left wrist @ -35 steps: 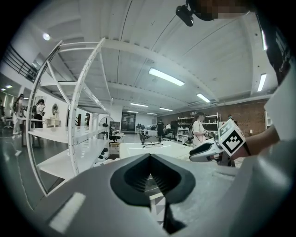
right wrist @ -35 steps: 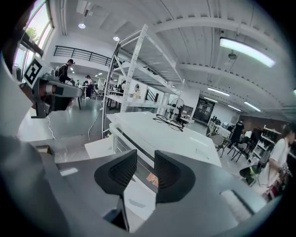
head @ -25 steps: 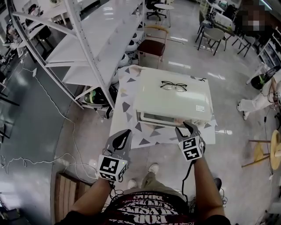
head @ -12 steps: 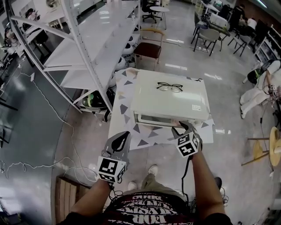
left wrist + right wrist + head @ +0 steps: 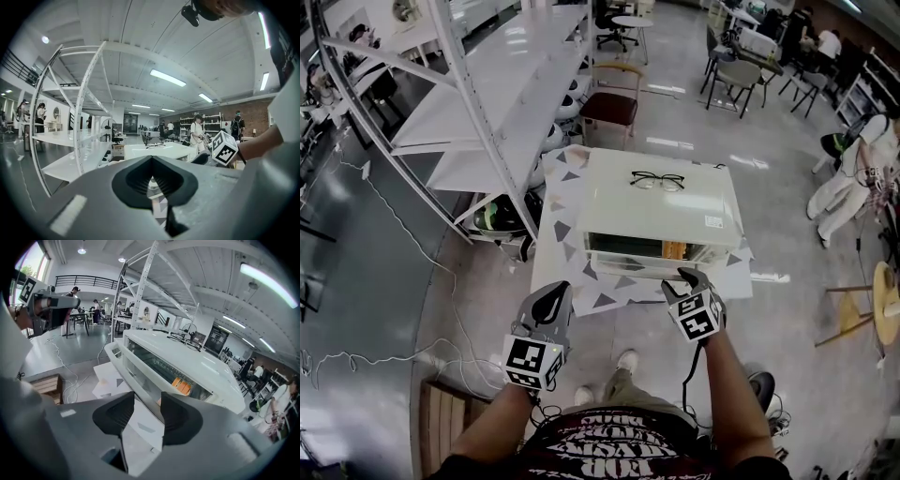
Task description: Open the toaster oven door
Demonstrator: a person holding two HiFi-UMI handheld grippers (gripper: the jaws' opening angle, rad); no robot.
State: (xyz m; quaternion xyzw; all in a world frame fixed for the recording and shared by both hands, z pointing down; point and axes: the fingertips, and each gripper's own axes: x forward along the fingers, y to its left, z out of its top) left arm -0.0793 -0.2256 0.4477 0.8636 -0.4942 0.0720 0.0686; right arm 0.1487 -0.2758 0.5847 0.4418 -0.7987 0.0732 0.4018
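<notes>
Grey and broad, the right gripper [image 5: 146,404] has its 2 jaws spread wide, having just been opening, with nothing between the pads. It tilts down toward the front of the toaster oven [image 5: 661,208], with its tips just before the free edge of the oven door [image 5: 133,373]; whether they touch that edge I cannot tell. The door is swung down and outward from the toaster oven's front, so the cavity shows; inside are a dark rack [image 5: 161,365] and something orange [image 5: 180,385] toward the oven's right end. The left gripper [image 5: 152,164] has its jaws pressed together on nothing; it hangs before the toaster oven's front left corner, well apart from it, pointing nearly level. 1 pair of black-framed glasses [image 5: 656,180] lies on top of the toaster oven, near its rear edge. Under the toaster oven a white cloth with grey triangles [image 5: 567,225] shows at the oven's left and front. Left of the toaster oven stands a white shelving rack [image 5: 487,103]; behind the oven is a chair with a dark seat [image 5: 611,101]. Right of the oven, well apart, is a person in light clothes [image 5: 848,183].
</notes>
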